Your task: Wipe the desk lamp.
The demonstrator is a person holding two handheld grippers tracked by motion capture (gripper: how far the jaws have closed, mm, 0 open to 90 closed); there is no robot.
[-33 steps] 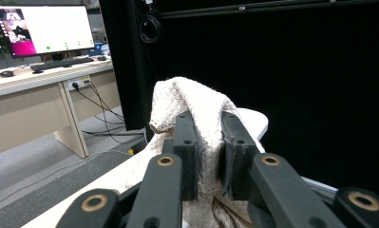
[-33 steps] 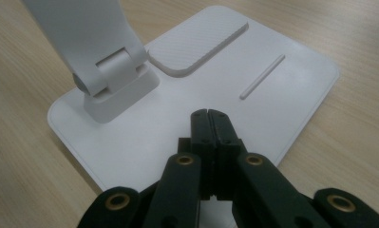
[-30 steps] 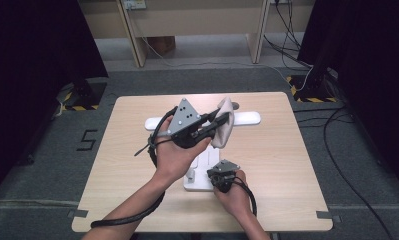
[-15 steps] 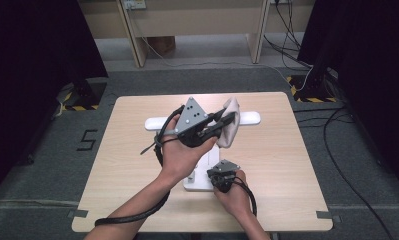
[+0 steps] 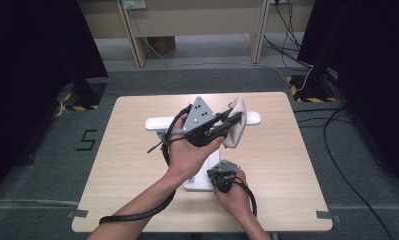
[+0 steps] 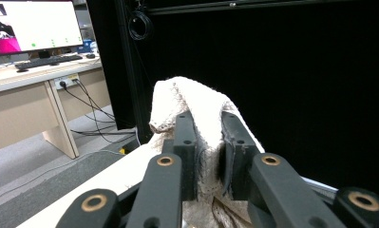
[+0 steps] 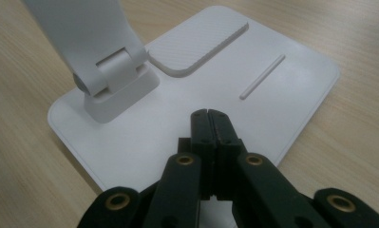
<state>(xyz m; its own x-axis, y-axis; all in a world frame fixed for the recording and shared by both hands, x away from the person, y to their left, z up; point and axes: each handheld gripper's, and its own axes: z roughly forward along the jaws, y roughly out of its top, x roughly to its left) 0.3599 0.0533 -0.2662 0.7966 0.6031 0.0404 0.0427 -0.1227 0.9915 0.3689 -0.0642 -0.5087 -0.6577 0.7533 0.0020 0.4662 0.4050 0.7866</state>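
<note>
1. Above the far half of the bench (image 5: 137,200), the left hand-held gripper (image 5: 226,122) is pinching a cream cloth (image 5: 235,131) between its black jaws. The cloth hangs down from the jaws, right beside the long white lamp head (image 5: 203,121).
2. From the left gripper view, the cloth (image 6: 192,107) is bunched up tall and sticks out past the tips.
3. The lamp head lies long from left to right across the bench. The cloth is at its right part, so I think the next wipe would slide along that long bar.
4. Down near the person, the right hand-held gripper (image 5: 222,176) is closed with nothing in it. Its jaws (image 7: 211,121) press on the flat white lamp base (image 7: 282,90) to keep it from moving.
5. The left hand is the one nearer the lamp head.
6. The bench is pale wood. Grey carpet, black curtains and some cables on the floor are all around it.
</note>
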